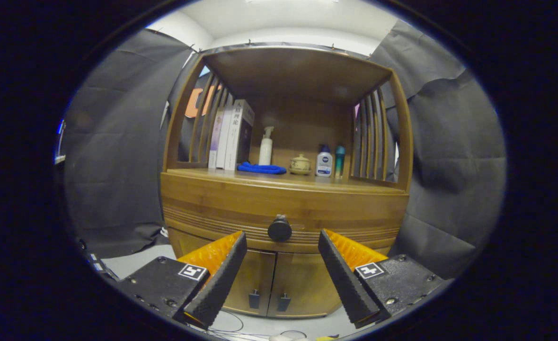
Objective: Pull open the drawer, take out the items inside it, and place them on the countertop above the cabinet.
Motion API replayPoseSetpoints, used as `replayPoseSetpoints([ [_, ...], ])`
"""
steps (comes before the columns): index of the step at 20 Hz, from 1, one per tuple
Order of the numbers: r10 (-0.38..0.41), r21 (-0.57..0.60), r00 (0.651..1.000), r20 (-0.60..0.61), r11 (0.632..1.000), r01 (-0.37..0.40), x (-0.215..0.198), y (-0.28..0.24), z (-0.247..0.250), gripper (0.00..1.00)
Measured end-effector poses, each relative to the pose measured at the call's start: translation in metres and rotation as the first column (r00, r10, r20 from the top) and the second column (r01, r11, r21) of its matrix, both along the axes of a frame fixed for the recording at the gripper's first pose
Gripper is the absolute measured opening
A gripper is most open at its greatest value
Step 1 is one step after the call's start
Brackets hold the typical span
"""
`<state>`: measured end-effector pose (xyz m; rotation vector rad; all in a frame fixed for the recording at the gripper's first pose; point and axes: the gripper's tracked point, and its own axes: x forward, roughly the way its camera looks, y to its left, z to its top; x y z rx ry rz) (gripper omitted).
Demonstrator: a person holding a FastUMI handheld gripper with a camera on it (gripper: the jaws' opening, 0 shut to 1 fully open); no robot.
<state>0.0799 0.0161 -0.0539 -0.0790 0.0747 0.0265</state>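
Drawer (283,208) is seen closed in the wooden cabinet (203,255), its round knob (279,229) centred just beyond the gripper (282,241), whose jaws are held released, apart from it. Books (231,135), a blue cloth (262,168) and bottles (324,162) are set on the table (364,185) above.

One drawer (283,208) with one knob (279,229); two cabinet doors (279,283); on the counter (378,187), three books (229,135), three bottles (323,162), one small pot (300,164), one blue cloth (261,168).
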Motion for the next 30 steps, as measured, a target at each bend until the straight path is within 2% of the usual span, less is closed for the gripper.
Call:
replayPoseSetpoints([
  [3, 0.005, 0.053, 1.0, -0.018, 0.999, -0.004, 0.035, 0.006, -0.002, 0.99],
  [9, -0.039, 0.012, 0.996, -0.079, 0.999, 0.04, 0.09, -0.006, -0.021, 0.99],
  [10, -0.049, 0.008, 0.994, -0.098, 0.999, 0.05, 0.095, -0.008, -0.028, 0.96],
  [15, -0.055, 0.034, 0.994, -0.097, 0.998, 0.059, 0.1, -0.01, -0.036, 0.52],
  [17, -0.043, 0.088, 0.991, -0.123, 0.995, 0.054, 0.1, -0.007, -0.038, 0.48],
  [24, -0.014, 0.047, 0.989, -0.149, 0.999, 0.021, 0.097, -0.008, -0.041, 0.34],
  [30, -0.008, 0.057, 0.988, -0.153, 0.998, 0.017, 0.068, -0.011, -0.042, 0.33],
])
